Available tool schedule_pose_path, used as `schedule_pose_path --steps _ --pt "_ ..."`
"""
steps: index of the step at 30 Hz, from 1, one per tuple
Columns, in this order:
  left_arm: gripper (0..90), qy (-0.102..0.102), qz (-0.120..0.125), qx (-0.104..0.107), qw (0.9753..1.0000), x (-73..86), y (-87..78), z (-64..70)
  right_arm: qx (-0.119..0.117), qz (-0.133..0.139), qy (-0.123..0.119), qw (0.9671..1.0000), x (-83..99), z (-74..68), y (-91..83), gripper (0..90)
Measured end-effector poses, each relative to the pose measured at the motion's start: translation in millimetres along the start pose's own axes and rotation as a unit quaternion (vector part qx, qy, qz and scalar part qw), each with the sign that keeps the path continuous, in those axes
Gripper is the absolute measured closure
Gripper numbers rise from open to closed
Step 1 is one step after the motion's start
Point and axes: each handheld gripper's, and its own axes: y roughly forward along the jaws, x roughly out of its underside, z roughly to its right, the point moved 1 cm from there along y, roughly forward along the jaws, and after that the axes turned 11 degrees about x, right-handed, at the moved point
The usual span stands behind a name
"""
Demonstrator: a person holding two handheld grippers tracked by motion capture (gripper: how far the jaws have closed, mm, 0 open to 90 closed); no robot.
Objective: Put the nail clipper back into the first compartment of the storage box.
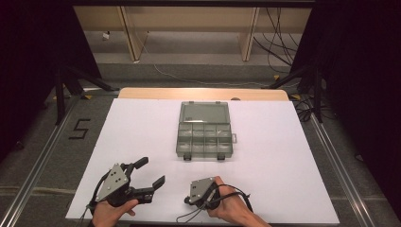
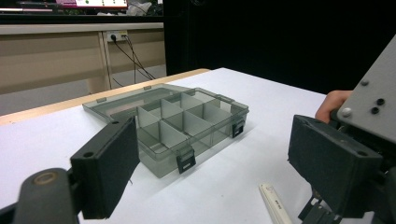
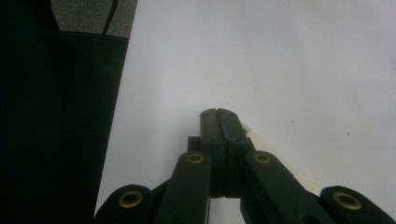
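White strip (image 2: 275, 205), flat and thin w/ some tiny print on it, lies on the white table sheet (image 1: 142, 137) at the near edge, right by the right gripper (image 3: 219, 114). In the right gripper view the jaws are pressed fully together, tips down near the sheet, and the strip (image 3: 280, 158) pokes out just beside/behind the right jaw. Can't tell if it's actually pinched or just lying next to it. Left gripper (image 1: 152, 171) sits a bit to the left, jaws spread wide, holding nothing, pointed toward the box. Grey see-thru organizer box (image 1: 204, 130) sits mid-table, well apart from both grippers, lid flipped open to the far side, compartments look empty afaict.
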Motion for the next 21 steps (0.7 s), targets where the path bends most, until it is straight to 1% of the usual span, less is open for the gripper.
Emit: schedule_pose_path --steps 2,3,5,7,8,9,14,17,21 --pt "15.9 0.000 0.002 0.000 1.0000 -0.5 -0.2 0.0 0.001 -0.001 0.001 1.0000 -0.9 0.6 1.6 90.0" --pt "15.9 0.000 0.003 0.000 1.0000 -0.6 -0.3 0.0 0.006 -0.003 0.008 0.9999 -2.6 1.9 4.6 90.0" --pt "15.8 -0.002 0.003 0.000 1.0000 -0.4 -0.6 0.0 0.008 -0.004 0.009 0.9999 -3.5 3.1 5.8 90.0" --pt "15.9 -0.001 0.002 0.000 1.0000 -0.2 -1.1 0.2 0.016 -0.004 0.022 0.9996 -5.4 6.1 8.9 90.0" --pt "15.9 -0.001 0.002 0.000 1.0000 -0.2 -1.1 0.2 0.016 -0.004 0.022 0.9996 -5.4 6.1 8.9 90.0" --pt "15.9 -0.003 0.003 0.000 1.0000 -0.2 -0.8 0.2 0.018 -0.002 0.027 0.9995 -6.3 8.9 10.5 90.0" --pt "15.9 0.000 0.001 0.001 1.0000 -0.5 -0.5 0.2 0.019 -0.005 0.036 0.9992 -9.3 11.8 16.0 90.0" --pt "15.9 0.000 0.002 0.001 1.0000 -0.4 -0.7 0.2 0.020 -0.004 0.033 0.9992 -10.5 13.1 17.9 90.0" --pt "15.8 -0.001 0.002 0.000 1.0000 -0.4 -0.7 0.1 0.010 -0.001 0.034 0.9994 -13.1 14.9 13.2 90.0"
